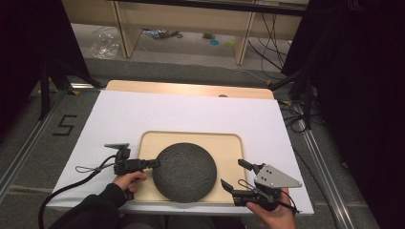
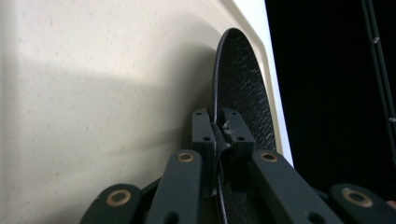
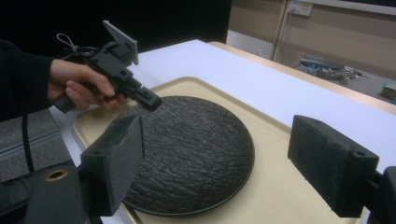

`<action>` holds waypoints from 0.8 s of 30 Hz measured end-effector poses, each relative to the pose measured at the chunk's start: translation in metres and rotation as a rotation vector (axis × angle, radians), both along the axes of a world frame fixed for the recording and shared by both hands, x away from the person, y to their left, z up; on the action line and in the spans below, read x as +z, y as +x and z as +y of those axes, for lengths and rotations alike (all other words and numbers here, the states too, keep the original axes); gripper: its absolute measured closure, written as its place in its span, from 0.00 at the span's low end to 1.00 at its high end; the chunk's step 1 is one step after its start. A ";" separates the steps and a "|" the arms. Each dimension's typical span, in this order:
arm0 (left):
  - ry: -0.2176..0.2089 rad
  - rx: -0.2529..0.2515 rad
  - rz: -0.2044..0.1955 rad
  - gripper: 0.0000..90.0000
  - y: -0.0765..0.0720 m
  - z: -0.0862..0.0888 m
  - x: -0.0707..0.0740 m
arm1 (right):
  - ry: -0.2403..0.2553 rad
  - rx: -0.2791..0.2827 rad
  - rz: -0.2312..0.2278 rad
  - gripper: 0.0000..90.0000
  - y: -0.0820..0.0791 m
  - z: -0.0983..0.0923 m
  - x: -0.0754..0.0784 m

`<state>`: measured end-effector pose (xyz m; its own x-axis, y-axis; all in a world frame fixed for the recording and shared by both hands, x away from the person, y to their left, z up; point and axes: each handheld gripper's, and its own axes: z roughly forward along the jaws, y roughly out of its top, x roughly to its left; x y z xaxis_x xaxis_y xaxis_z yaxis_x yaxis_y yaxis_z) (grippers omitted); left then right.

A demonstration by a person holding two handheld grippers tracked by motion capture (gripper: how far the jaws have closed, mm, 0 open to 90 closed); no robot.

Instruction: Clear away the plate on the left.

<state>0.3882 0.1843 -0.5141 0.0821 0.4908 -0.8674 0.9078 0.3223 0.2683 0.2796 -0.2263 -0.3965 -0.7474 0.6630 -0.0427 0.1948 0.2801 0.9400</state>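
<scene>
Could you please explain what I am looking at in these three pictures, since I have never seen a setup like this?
There is no robot here: a person holds a hand tool with two black jaws, a gripper, in each hand. The high view looks down on the table from above the person. The other two pictures come from small cameras riding on each gripper, looking along its jaws.

On the table's white sheet lies a beige tray, and in it a round, dark, rough-textured plate.

The left gripper is shut on the plate's rim; the left gripper view shows its jaws pinching that thin edge up close. The right gripper is open near the tray's right corner and holds nothing; its view shows the plate between its spread jaws, with the left hand beyond.
</scene>
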 end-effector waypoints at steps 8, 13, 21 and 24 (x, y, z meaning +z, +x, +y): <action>0.029 -0.027 -0.001 0.91 0.001 -0.001 -0.002 | 0.011 0.002 0.000 0.22 0.000 0.000 -0.001; 0.033 -0.025 -0.029 0.79 0.002 0.003 0.005 | 0.005 -0.005 0.000 0.22 -0.001 -0.001 0.000; 0.141 -0.038 -0.119 0.59 0.006 0.021 0.021 | 0.002 -0.005 0.004 0.22 -0.001 -0.001 0.000; 0.208 -0.018 -0.168 0.53 0.006 0.029 0.030 | -0.002 -0.006 -0.004 0.22 0.000 -0.001 -0.001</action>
<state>0.3939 0.2136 -0.4836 0.2264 0.6542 -0.7216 0.8500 0.2291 0.4743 0.2793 -0.2270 -0.3971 -0.7429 0.6678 -0.0472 0.1925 0.2805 0.9404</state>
